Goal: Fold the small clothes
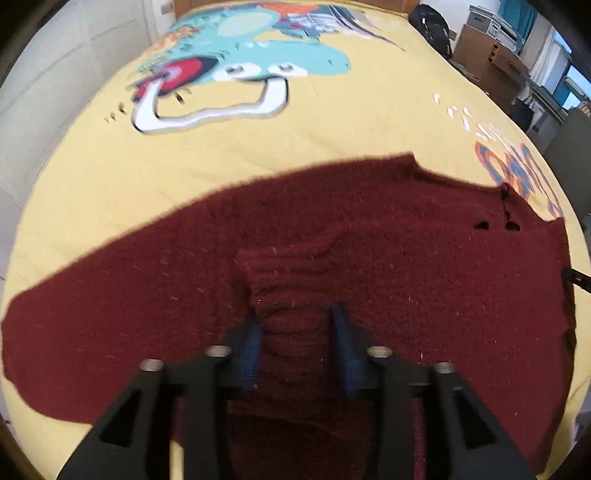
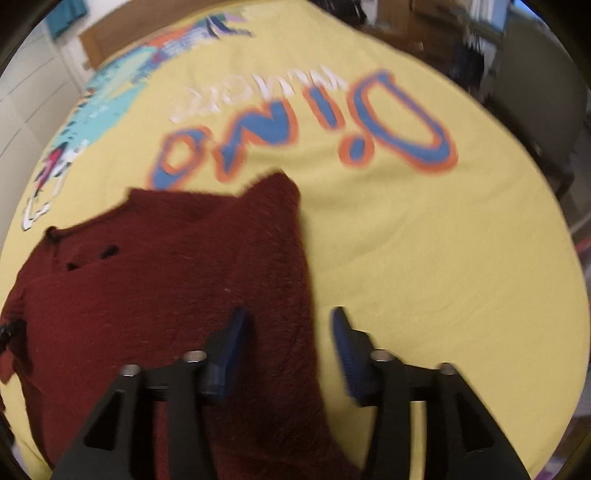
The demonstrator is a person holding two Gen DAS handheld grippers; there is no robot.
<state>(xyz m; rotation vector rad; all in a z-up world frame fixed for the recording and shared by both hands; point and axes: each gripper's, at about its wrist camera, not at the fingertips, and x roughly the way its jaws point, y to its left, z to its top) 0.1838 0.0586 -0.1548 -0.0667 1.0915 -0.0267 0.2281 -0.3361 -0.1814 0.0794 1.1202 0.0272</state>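
Left wrist view: the maroon knit sweater (image 1: 369, 229) lies spread on the bed, over a yellow bedspread (image 1: 332, 133) printed with a cartoon dinosaur (image 1: 258, 55). One ribbed sleeve cuff (image 1: 284, 273) is folded inward across the body of the garment. The left gripper (image 1: 295, 325) hovers directly over this cuff with its jaws partly open; the cuff sits between the blue pads (image 1: 251, 347), which do not appear to press on it. The step in hand is judged to be the sleeve fold, with the sleeve just laid in place.

Right wrist view: the right gripper (image 2: 288, 325) stands about half open and holds nothing. Its jaws straddle the right edge of the sweater (image 2: 166, 280): one pad over the knit, the other over bare bedspread (image 2: 443, 266). The collar and two small dark openings (image 2: 92, 258) lie toward the upper left.

Next move, as a judgement: the right gripper must close on that side edge, pinching a single layer of the knit, and carry it across toward the centre. The fuzzy knit is likely to drag on the bedspread, so a lift before translation is advisable.

Surroundings: large blue and orange lettering (image 2: 303, 140) marks the bedspread. Cardboard boxes (image 1: 491, 48) and a dark bag (image 1: 432, 26) stand beyond the bed; both views are motion-blurred.
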